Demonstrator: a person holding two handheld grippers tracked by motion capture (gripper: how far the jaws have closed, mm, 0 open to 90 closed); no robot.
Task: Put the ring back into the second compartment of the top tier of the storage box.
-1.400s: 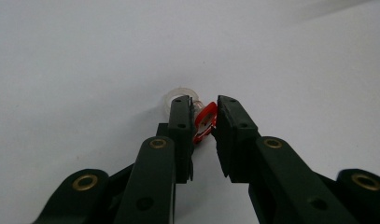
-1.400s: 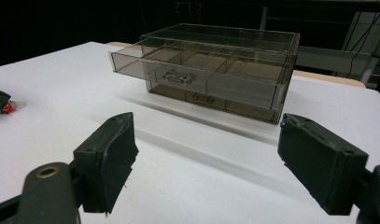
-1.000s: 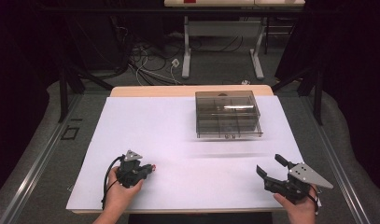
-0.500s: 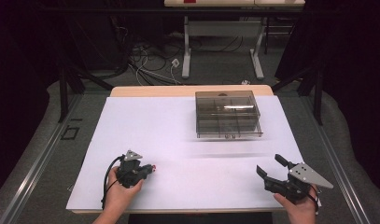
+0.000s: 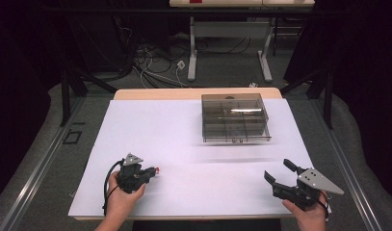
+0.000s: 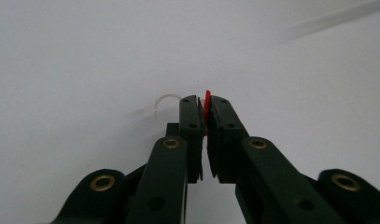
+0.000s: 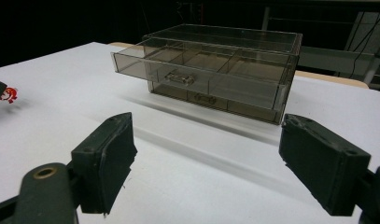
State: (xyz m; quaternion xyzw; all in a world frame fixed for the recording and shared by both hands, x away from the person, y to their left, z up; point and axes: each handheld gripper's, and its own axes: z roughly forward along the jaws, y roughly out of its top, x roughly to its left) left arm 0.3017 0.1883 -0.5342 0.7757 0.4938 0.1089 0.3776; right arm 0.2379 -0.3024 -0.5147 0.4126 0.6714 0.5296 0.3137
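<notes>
- Left gripper [image 6: 204, 105] is clenched on a small red piece [image 6: 207, 100], low over the white bench [image 5: 184, 134].
- Right gripper [image 7: 206, 163] stands released, holding nothing.
- Judging by this, the piece is picked; next comes carrying it to the smoky drawer box [image 7: 220, 70].
- Its top drawer [image 7: 197, 63] is pulled out, compartments apparently empty.

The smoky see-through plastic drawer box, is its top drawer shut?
No, the right gripper view shows the top drawer of the smoky see-through plastic drawer box pulled out past the drawer below it.
</notes>
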